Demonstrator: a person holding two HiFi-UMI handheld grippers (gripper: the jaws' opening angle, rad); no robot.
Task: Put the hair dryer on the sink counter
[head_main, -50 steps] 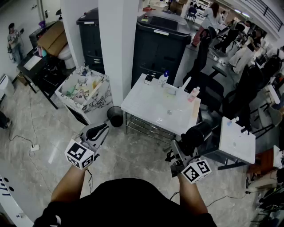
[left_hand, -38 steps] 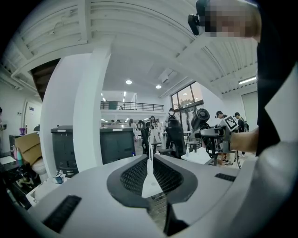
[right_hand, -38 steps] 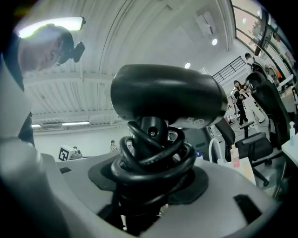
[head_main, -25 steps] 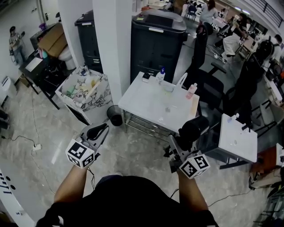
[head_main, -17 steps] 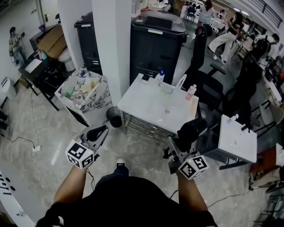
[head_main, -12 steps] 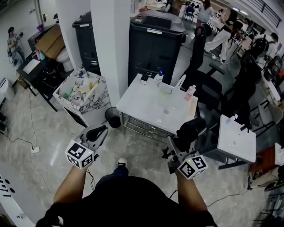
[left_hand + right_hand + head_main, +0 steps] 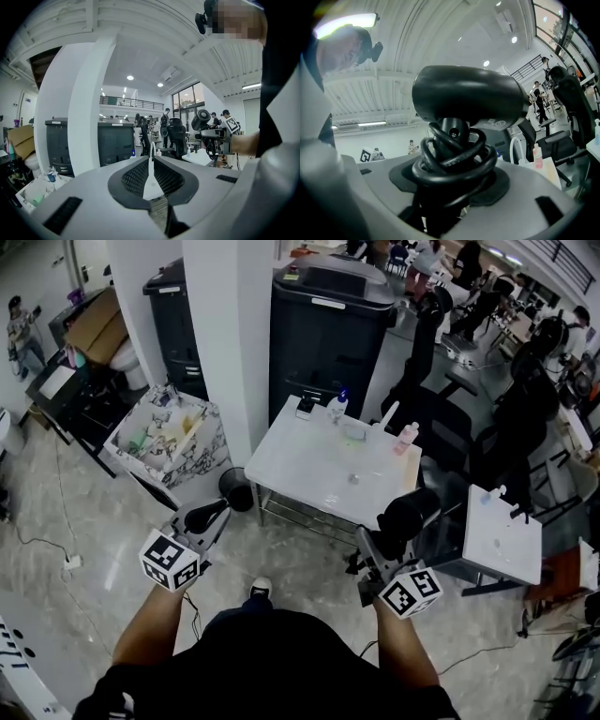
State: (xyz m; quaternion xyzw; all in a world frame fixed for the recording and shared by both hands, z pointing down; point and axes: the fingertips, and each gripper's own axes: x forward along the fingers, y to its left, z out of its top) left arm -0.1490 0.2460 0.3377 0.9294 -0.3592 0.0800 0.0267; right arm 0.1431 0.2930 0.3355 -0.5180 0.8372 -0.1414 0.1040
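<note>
My right gripper (image 7: 377, 551) is clamped on the hair dryer (image 7: 468, 96) handle, cord (image 7: 457, 161) coiled round it. Left gripper (image 7: 150, 164) jaws together, nothing between. White table (image 7: 305, 465) ahead, well apart.

One black hair dryer (image 7: 409, 513) with coiled cord; two grey hand-held grippers, left gripper (image 7: 205, 517) and right gripper (image 7: 377, 549); one white rectangular table (image 7: 300, 465); two small bottles, blue-capped bottle (image 7: 336, 408) and pink bottle (image 7: 406, 437).
</note>
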